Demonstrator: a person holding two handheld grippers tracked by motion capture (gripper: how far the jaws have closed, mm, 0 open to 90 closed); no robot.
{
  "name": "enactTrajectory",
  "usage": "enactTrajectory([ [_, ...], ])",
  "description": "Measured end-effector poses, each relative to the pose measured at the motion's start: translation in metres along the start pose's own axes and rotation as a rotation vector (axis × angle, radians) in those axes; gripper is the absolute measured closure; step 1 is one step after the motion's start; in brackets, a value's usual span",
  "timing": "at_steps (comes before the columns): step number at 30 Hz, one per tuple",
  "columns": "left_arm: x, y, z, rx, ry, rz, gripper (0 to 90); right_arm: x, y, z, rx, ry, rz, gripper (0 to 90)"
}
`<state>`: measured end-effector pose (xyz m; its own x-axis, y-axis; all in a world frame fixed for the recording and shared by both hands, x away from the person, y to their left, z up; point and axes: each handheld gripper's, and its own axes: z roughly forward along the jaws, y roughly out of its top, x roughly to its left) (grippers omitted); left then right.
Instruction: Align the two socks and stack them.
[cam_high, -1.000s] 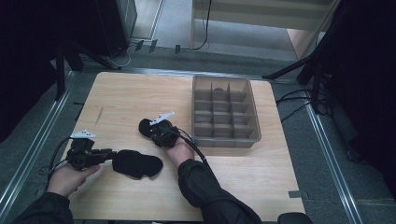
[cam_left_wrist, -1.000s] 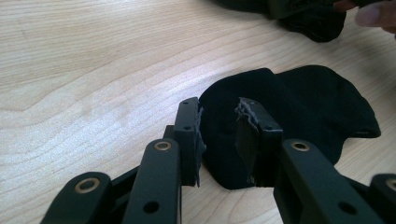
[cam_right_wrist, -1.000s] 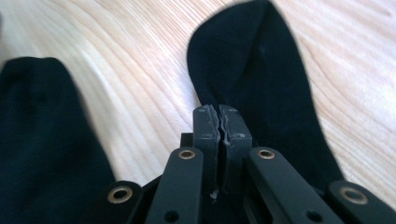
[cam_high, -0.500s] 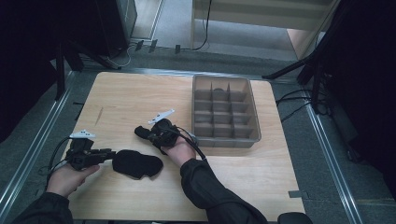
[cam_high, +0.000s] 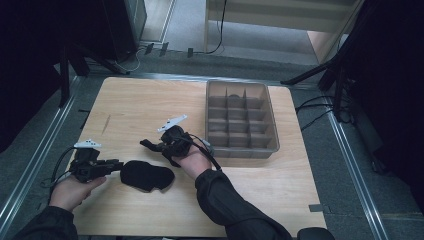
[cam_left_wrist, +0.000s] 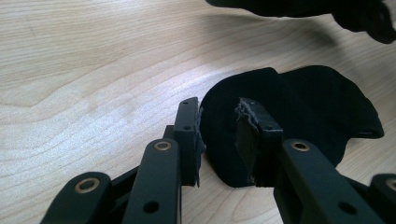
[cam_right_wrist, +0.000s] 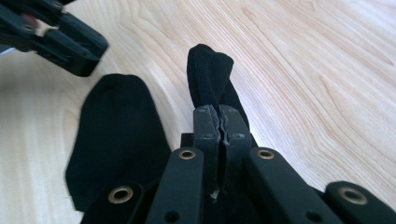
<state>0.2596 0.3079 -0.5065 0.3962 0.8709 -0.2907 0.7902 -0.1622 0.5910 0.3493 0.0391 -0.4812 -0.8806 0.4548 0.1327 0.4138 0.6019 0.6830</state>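
At a wooden table (cam_high: 150, 100), a person works two handheld grippers over black socks, and the job looks to be in its early part. The right gripper (cam_right_wrist: 219, 122), near the middle of the high view, has its jaws pinched tight on one sock (cam_right_wrist: 211, 77), whose free end stands up past the fingertips in the right gripper view; the cloth is plainly caught between the pads. The left gripper (cam_high: 116, 165), at the lower left of the high view, lies low with its jaws partly apart, set to either side of the near edge of a second sock (cam_high: 146, 175). That sock rests flat on the table in the lower centre of the frame, and the pads do not look to be pressing on it, so it seems not yet gripped.

The divided tray (cam_high: 272, 120), right of centre in the high view, stands well apart from both socks. Its compartments appear empty, though their floors are dim and hard to read.

Judged from how things lie, one sock is picked up and the other is about to be taken. What seems left is the bulk of the work: closing on the flat sock, bringing the two together or folding them, and, if the tray is their goal, carrying them across to a compartment. Whether the pinched sock touches the table at its lower end cannot be told.
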Motion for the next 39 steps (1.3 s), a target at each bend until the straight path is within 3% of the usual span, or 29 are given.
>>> enactTrajectory([
  [10, 0.002, -0.001, -0.002, -0.008, 0.003, -0.013, 68.9, 0.022, 0.004, -0.007, -0.013, 0.048, -0.044, 87.3],
  [15, 0.007, -0.002, -0.007, -0.022, 0.024, -0.029, 68.8, 0.037, 0.005, -0.008, -0.026, 0.085, -0.098, 87.3],
  [22, 0.013, -0.004, -0.012, -0.038, 0.038, -0.051, 68.8, 0.052, 0.002, 0.003, -0.003, 0.146, -0.151, 87.2],
  [30, 0.012, -0.002, -0.011, -0.040, 0.045, -0.047, 64.3, 0.059, -0.013, 0.018, 0.045, 0.198, -0.151, 85.9],
  [37, 0.008, 0.000, -0.008, -0.034, 0.033, -0.024, 58.6, 0.061, -0.021, 0.019, 0.052, 0.226, -0.119, 67.4],
  [39, 0.007, 0.000, -0.007, -0.029, 0.032, -0.014, 58.4, 0.062, -0.022, 0.015, 0.041, 0.230, -0.114, 67.1],
])
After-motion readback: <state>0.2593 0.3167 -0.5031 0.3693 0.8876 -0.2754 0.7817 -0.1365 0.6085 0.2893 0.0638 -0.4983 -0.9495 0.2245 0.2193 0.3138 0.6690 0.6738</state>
